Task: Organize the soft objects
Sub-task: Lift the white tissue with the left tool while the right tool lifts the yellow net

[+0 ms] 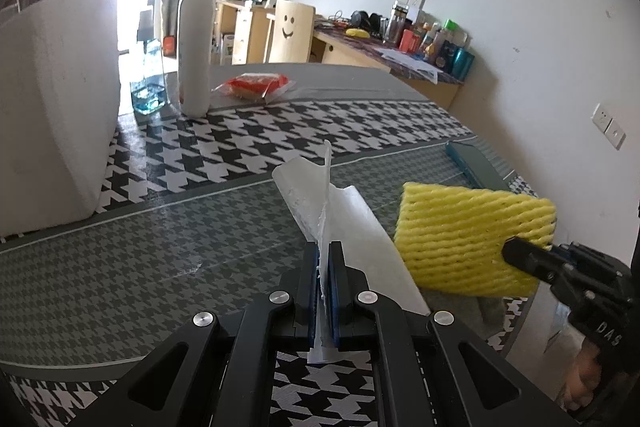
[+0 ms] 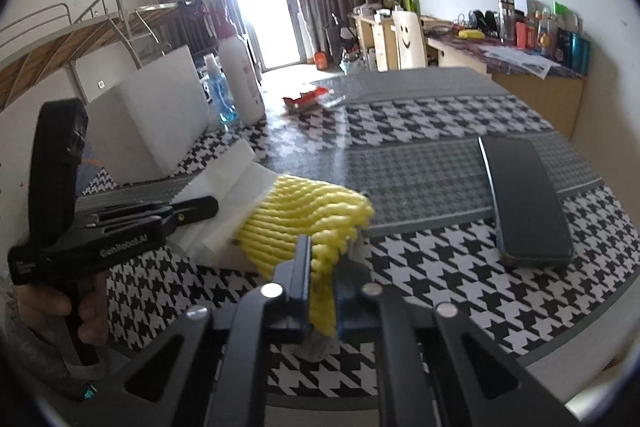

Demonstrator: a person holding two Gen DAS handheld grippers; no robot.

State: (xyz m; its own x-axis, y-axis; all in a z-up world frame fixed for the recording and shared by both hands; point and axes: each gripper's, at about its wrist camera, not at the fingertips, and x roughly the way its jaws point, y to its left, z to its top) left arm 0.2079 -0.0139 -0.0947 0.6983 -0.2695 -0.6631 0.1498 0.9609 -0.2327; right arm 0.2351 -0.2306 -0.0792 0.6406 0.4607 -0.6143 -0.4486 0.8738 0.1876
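Observation:
My left gripper (image 1: 324,251) is shut on a white paper sheet (image 1: 316,195) that stands up folded between its blue pads, above the houndstooth table (image 1: 120,227). To its right, a yellow foam net sleeve (image 1: 468,235) hangs in the right gripper (image 1: 516,251). In the right wrist view the right gripper (image 2: 322,251) is shut on the yellow net (image 2: 304,215), with a grey scrap showing below the jaws. The white sheet (image 2: 224,187) lies against the net's left side, pinched by the left gripper (image 2: 208,205). A hand holds that gripper's handle.
A large white foam block (image 1: 52,99) stands at the left. Behind it are a white pump bottle with a red top (image 1: 196,39), a blue spray bottle (image 1: 148,95) and a red packet (image 1: 256,85). A dark phone (image 2: 524,199) lies on the right of the table.

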